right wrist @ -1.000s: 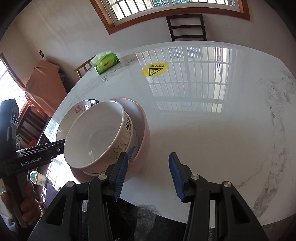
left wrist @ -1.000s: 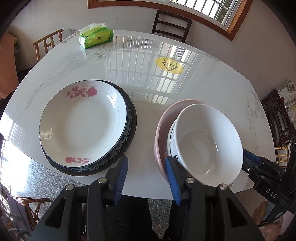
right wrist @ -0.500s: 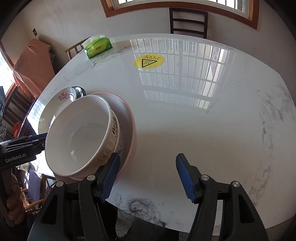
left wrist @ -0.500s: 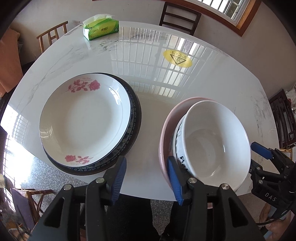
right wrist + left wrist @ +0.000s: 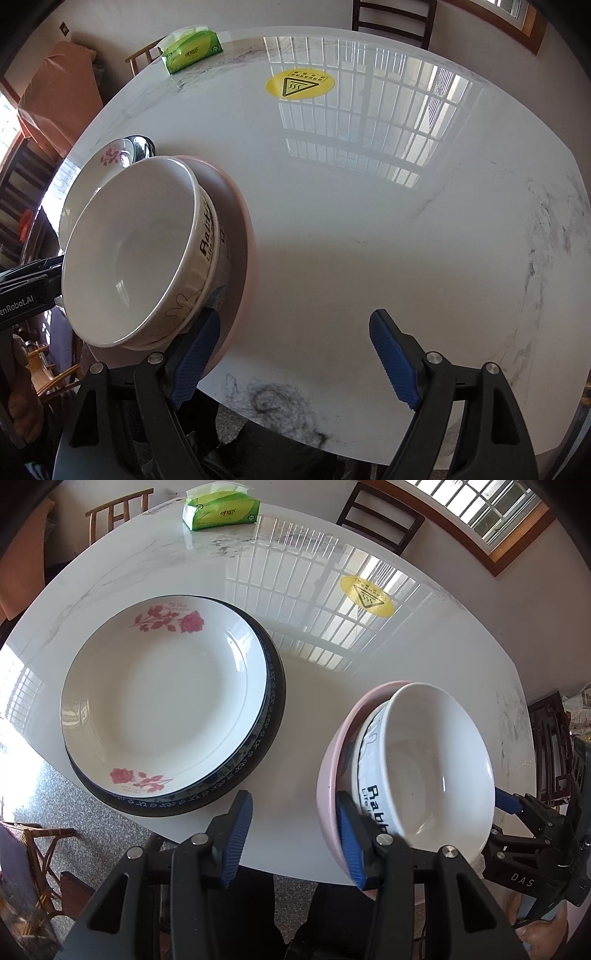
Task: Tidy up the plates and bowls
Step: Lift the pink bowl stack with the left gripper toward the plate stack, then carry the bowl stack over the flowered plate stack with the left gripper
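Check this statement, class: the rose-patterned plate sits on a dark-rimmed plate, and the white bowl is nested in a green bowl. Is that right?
Not quite. The white bowl is nested in a pink bowl, not a green one, as the left wrist view shows. The rose-patterned plate does sit on the dark-rimmed plate.

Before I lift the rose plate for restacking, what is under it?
A dark plate with a blue patterned rim lies directly under the rose plate. Its centre, and anything beneath it, is covered.
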